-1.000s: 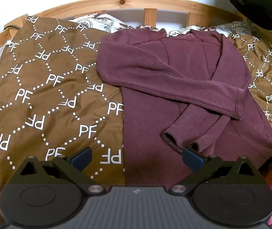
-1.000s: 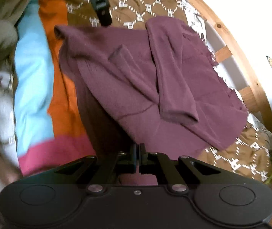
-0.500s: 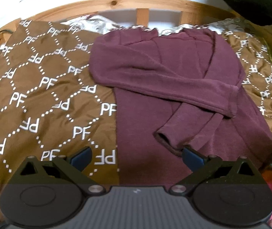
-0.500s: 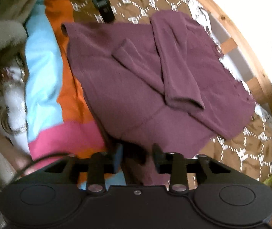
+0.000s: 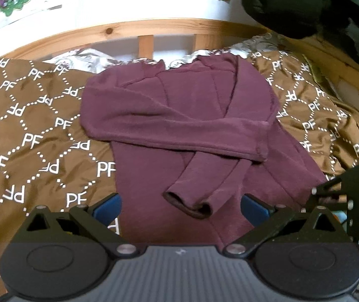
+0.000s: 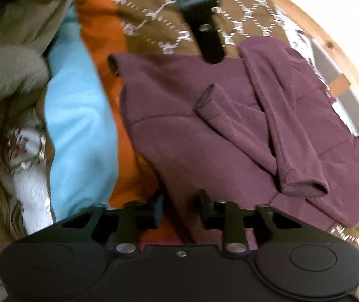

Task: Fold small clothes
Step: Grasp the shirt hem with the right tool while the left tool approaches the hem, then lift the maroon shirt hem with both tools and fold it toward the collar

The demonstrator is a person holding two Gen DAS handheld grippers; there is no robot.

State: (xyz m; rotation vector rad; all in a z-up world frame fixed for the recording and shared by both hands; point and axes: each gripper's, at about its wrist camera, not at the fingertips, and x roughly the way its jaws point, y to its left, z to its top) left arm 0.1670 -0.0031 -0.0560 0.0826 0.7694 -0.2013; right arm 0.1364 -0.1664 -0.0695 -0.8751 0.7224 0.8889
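A maroon long-sleeved top (image 5: pixel 184 115) lies flat on a brown "PF" patterned blanket (image 5: pixel 28 130), both sleeves folded across its body. My left gripper (image 5: pixel 180 207) is open, its jaws wide either side of the lower sleeve cuff (image 5: pixel 192 201), just above the hem. In the right wrist view the top (image 6: pixel 217 136) lies ahead; my right gripper (image 6: pixel 180 209) is open, straddling the hem corner without holding it. The left gripper (image 6: pixel 202 20) shows at the far side there.
A wooden slatted bed rail (image 5: pixel 144 35) runs behind the blanket. A dark jacket (image 5: pixel 305 5) hangs at the upper right. An orange, light blue and pink cover (image 6: pixel 83 125) lies beside the top, with a beige fleece sleeve (image 6: pixel 10 70) at left.
My right gripper was shut on the top's hem, then opened and let it go. The left gripper pulled back a little; the top lies flatter.
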